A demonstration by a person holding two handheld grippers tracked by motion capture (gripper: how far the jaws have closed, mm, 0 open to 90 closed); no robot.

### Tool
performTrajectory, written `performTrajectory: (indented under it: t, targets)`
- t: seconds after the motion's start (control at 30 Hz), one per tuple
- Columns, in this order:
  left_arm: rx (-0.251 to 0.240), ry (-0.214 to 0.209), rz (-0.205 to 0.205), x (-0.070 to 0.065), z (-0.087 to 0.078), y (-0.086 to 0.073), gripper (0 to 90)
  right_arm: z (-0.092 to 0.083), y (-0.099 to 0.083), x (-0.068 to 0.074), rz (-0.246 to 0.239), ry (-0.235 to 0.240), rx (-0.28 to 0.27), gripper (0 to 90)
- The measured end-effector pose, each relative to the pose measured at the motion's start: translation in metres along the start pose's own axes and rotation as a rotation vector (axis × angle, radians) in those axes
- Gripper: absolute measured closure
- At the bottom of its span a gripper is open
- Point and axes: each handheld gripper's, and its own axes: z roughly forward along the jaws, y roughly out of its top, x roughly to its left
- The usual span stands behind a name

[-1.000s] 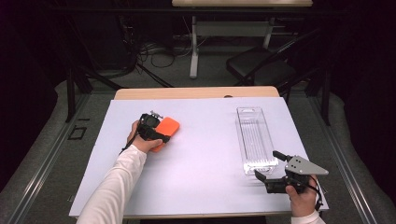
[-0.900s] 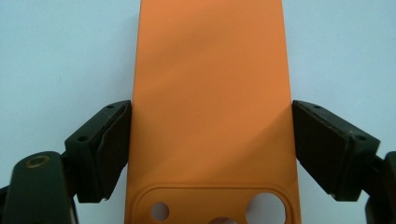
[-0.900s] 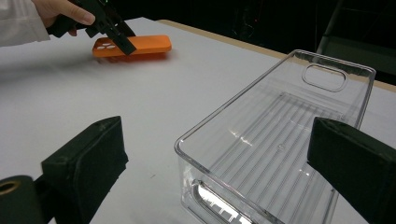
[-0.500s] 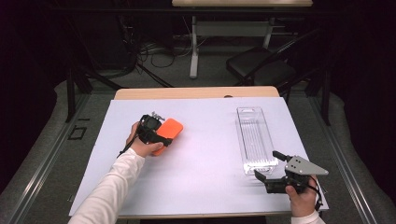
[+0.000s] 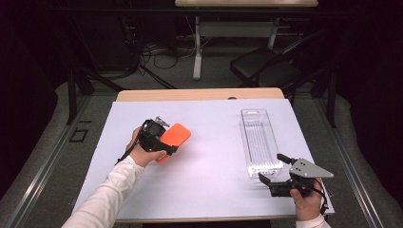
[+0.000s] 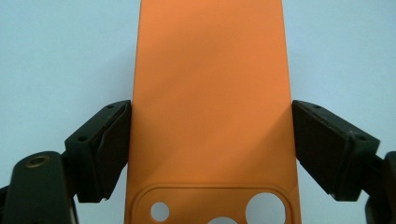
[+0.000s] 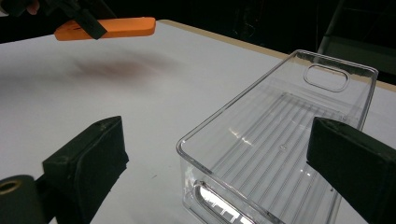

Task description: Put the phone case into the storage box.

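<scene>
Squarely between left claw (image 6: 210, 154) jaws: phone case (image 6: 210, 93)

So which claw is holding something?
The left claw: it grips the orange phone case by its edges, lifted off the table. The right claw is open, beside the clear bin.

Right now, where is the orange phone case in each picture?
High view: orange phone case left of middle, held in the left gripper.
Left gripper view: case up the middle, between the jaws.
Right gripper view: case top left, above the table.
Shared landmark: white table.
</scene>
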Motion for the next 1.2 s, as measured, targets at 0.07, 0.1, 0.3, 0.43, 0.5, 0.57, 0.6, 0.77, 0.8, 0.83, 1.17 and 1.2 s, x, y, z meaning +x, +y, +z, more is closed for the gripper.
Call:
performTrajectory:
  t: [0.07, 0.1, 0.3, 0.43, 0.5, 0.57, 0.6, 0.77, 0.8, 0.83, 1.17, 1.2]
  targets:
    - [0.008, -0.006, 0.015, -0.005, -0.004, 0.001, 16.4, 0.000, 0.000, 0.000, 0.000, 0.001, 0.000, 4.3]
    - [0.005, -0.013, 0.026, -0.011, -0.007, 0.003, 16.4, 0.000, 0.000, 0.000, 0.002, 0.001, 0.001, 4.3]
    - [0.008, -0.033, 0.063, -0.025, -0.016, 0.006, 16.4, 0.001, 0.000, 0.001, -0.001, 0.002, 0.004, 4.3]
    - [0.003, -0.048, 0.074, -0.034, -0.022, 0.009, 16.4, 0.000, 0.000, 0.001, 0.002, 0.002, 0.004, 4.3]
    - [0.006, -0.061, 0.079, -0.038, -0.025, 0.010, 16.3, 0.000, 0.000, 0.001, 0.000, 0.003, 0.006, 4.3]
    - [0.004, -0.057, 0.087, -0.043, -0.027, 0.011, 16.3, 0.001, 0.000, 0.001, 0.001, 0.006, 0.006, 4.3]
    - [0.010, -0.060, 0.093, -0.044, -0.028, 0.011, 16.3, 0.001, 0.000, 0.001, -0.002, 0.008, 0.009, 4.3]
    - [0.013, -0.076, 0.110, -0.055, -0.032, 0.013, 16.4, 0.001, 0.000, 0.002, -0.004, 0.010, 0.011, 4.3]
    - [0.015, -0.082, 0.111, -0.057, -0.033, 0.013, 16.4, 0.001, 0.000, 0.002, -0.004, 0.011, 0.013, 4.4]
    - [0.015, -0.082, 0.115, -0.058, -0.033, 0.013, 16.3, 0.002, 0.000, 0.002, -0.005, 0.012, 0.011, 4.3]
    - [0.022, -0.115, 0.149, -0.076, -0.036, 0.015, 16.3, 0.001, 0.001, 0.002, -0.007, 0.014, 0.012, 4.4]
    - [0.021, -0.117, 0.152, -0.078, -0.037, 0.015, 16.3, 0.001, 0.000, 0.002, -0.006, 0.014, 0.010, 4.4]
